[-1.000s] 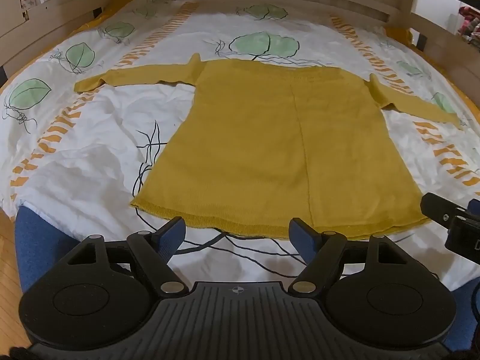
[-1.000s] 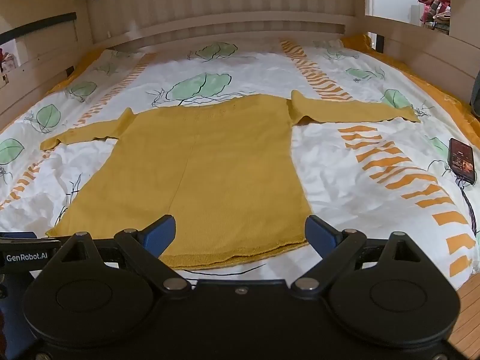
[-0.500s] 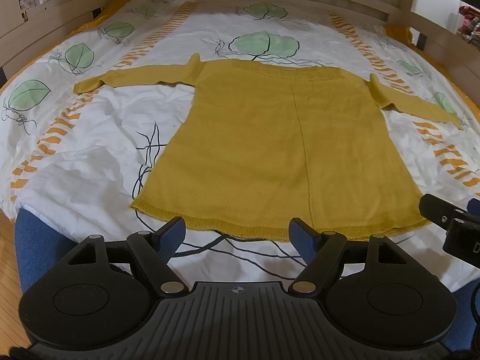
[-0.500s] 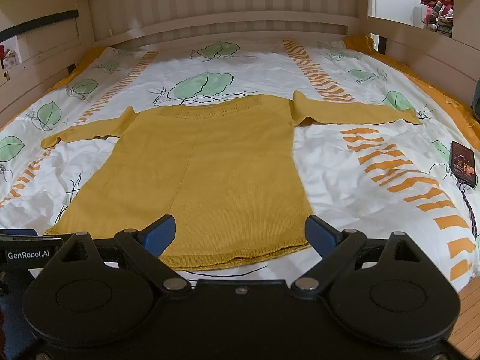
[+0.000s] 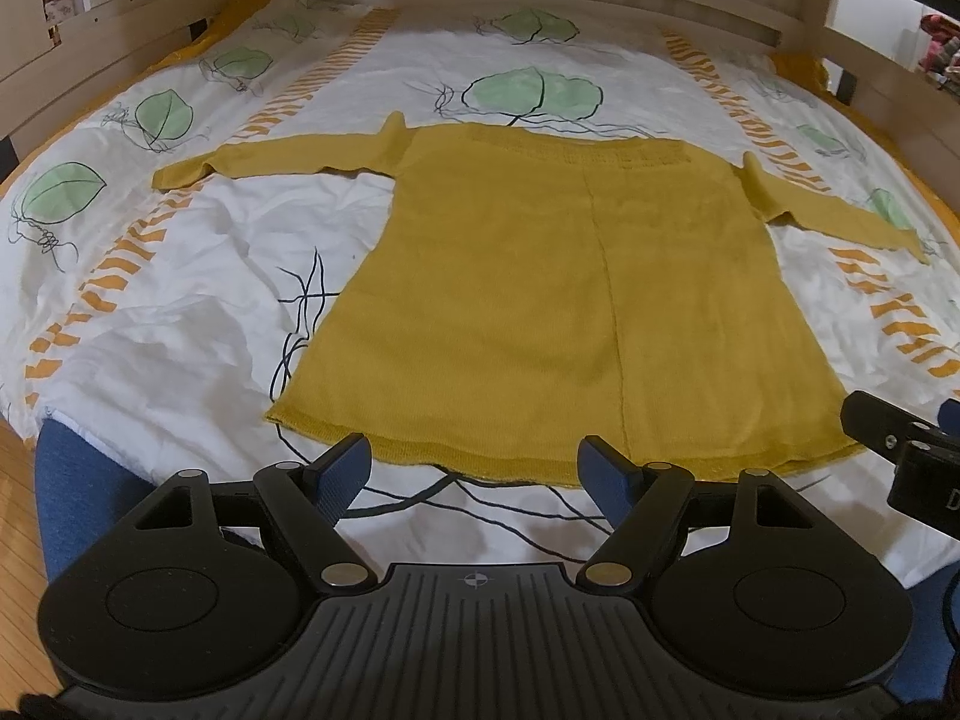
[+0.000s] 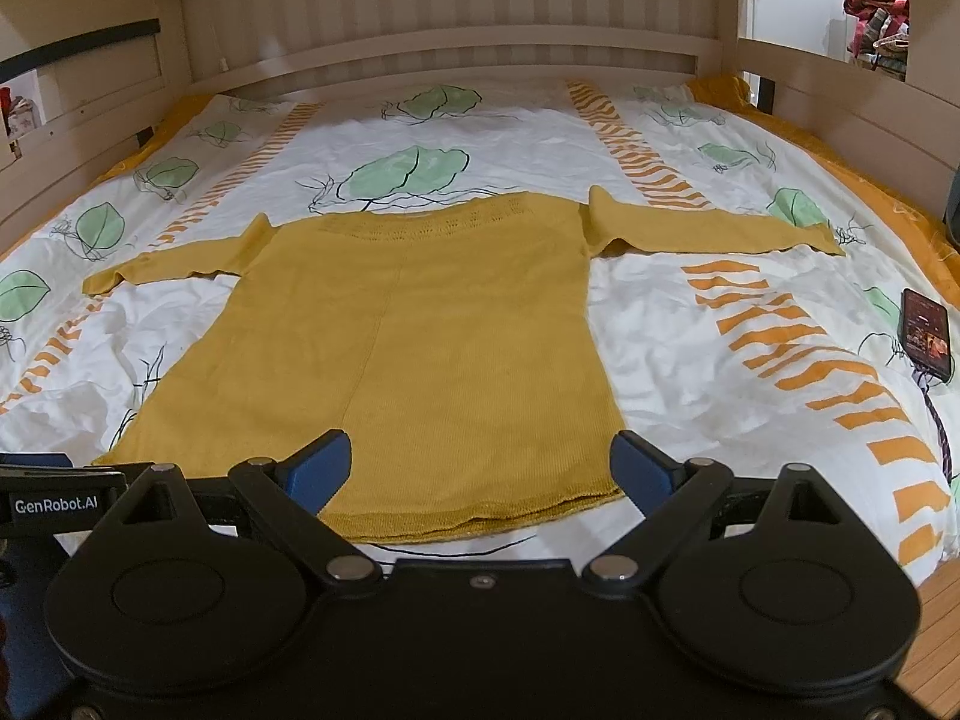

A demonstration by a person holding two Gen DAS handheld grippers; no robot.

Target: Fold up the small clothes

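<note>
A mustard-yellow knit sweater (image 5: 540, 288) lies flat on the bed, both sleeves spread out to the sides and its hem nearest me. My left gripper (image 5: 477, 471) hovers open just before the hem, nothing between its blue pads. The right wrist view shows the same sweater (image 6: 408, 348) with my right gripper (image 6: 483, 468) open over the hem's right part, its pads apart and empty. The right gripper's black body (image 5: 900, 450) shows at the right edge of the left wrist view.
The bed has a white cover (image 6: 690, 372) printed with green leaves and orange stripes. A phone (image 6: 926, 333) with a cable lies near the bed's right edge. Wooden rails (image 6: 480, 54) enclose the back and sides. Wooden floor (image 6: 936, 630) shows beside the bed.
</note>
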